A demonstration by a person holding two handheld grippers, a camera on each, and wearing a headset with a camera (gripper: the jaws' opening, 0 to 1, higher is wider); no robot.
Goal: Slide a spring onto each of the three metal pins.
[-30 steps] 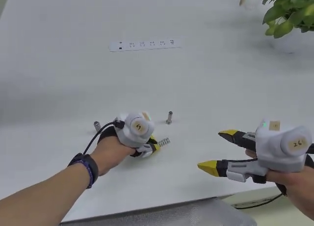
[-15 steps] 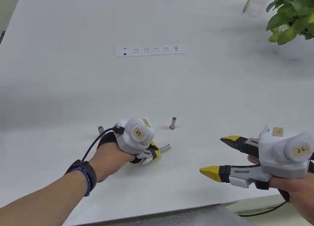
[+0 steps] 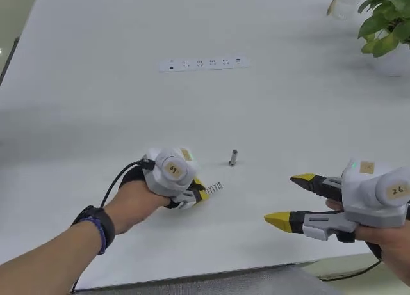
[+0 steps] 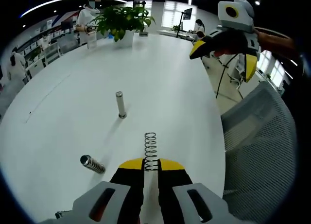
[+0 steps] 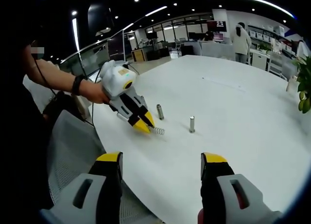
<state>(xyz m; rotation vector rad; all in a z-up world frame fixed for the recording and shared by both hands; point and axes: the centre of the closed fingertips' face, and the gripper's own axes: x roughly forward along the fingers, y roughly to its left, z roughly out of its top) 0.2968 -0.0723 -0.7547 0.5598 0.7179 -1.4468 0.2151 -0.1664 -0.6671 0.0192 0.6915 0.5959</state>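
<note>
Head view: the left hand-held gripper (image 3: 200, 196) is sitting low over the counter (image 3: 96, 103), with its jaws closing on the near end of a spring (image 3: 214, 188). The spring is projecting from the jaw tips toward 2 o'clock, and its long axis is running nearly flat along the counter. An upright pin (image 3: 233, 157) is standing at about 1 o'clock from the spring's free end, near it but apart. The right hand-held gripper (image 3: 291, 199) is hovering well apart, at 4 o'clock from the pin, with its jaws spreading wide and carrying nothing. The left hand-held gripper is sitting clearly nearer the pin.

Left gripper view: the left hand-held gripper (image 4: 151, 164) is pinching the spring (image 4: 150, 147), which is pointing to 12 o'clock in line with the jaws. The pin (image 4: 120, 104) is standing at 11 o'clock from the free end, with its axis vertical. The two axes are lying crosswise, so the coming move is probably calling for the free end to tip down over the pin top. A second pin (image 4: 92, 163) is sitting at 9 o'clock from the jaw tips. Its surface is looking ribbed, and whether it is already carrying a spring cannot be told.

Right gripper view: the right hand-held gripper (image 5: 161, 158) is holding its jaws wide and empty. The left hand-held gripper (image 5: 142, 126) and the spring (image 5: 158, 130) are lying at 12 o'clock. The pin (image 5: 192, 124) is standing at 1 o'clock, with the spring's free end pointing toward it.
</note>
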